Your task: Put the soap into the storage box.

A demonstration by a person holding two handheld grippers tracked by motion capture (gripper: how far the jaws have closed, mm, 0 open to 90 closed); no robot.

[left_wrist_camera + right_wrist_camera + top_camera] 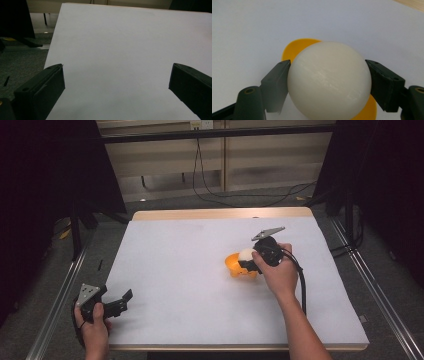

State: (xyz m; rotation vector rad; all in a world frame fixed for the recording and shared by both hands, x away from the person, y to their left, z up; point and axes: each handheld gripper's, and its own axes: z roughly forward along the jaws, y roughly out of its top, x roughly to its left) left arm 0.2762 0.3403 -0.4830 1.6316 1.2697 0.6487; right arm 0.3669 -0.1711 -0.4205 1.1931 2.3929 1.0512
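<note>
A cream-white ball fills the gap between the two black jaws in the right gripper view, and both pads press on its sides. Under it lies an orange bowl, seen past the ball's top left and lower right. From above, my right gripper holds the white ball over the orange bowl right of the table's middle. My left gripper rests at the table's near left corner, jaws wide apart with nothing between them; the same left gripper looks over bare white surface.
The white table top has a wooden edge at the far side. Metal rails run along both sides of the table. Cables lie on the floor beyond the far edge, and dark curtains hang left and right.
</note>
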